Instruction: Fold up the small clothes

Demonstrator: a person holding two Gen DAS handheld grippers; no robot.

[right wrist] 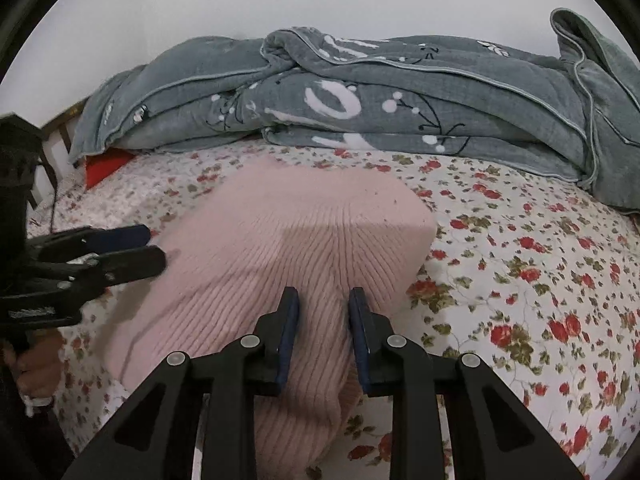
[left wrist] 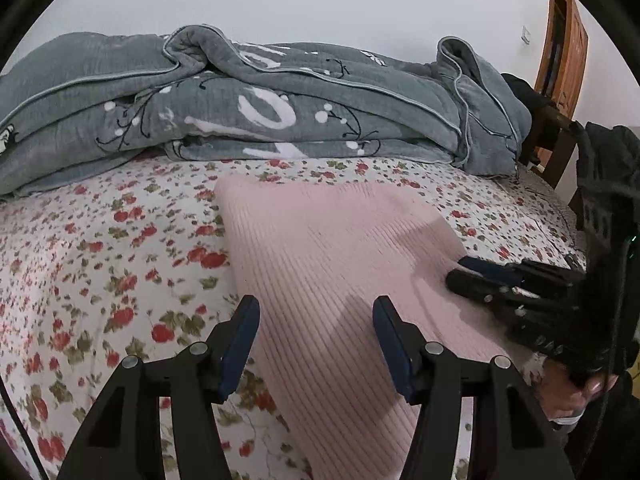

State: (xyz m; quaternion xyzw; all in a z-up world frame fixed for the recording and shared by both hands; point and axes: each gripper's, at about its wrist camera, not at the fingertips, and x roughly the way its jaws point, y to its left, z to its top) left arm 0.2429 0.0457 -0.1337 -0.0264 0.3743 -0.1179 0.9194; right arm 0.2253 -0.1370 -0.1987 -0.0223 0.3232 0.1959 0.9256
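Observation:
A pink ribbed knit garment (left wrist: 320, 248) lies folded on the floral bedsheet (left wrist: 120, 248); it also shows in the right wrist view (right wrist: 288, 240). My left gripper (left wrist: 316, 320) is open wide, its jaws hovering over the garment's near left part. It shows from the side in the right wrist view (right wrist: 154, 246) at the garment's left edge. My right gripper (right wrist: 323, 308) has its jaws partly closed around a raised ridge of the pink knit near the front edge. In the left wrist view it (left wrist: 460, 272) rests at the garment's right edge.
A bunched grey quilt (left wrist: 260, 108) with white and black print lies along the back of the bed against the white wall, also in the right wrist view (right wrist: 380, 100). A wooden door (left wrist: 560, 52) stands far right. A red item (right wrist: 106, 166) peeks out under the quilt.

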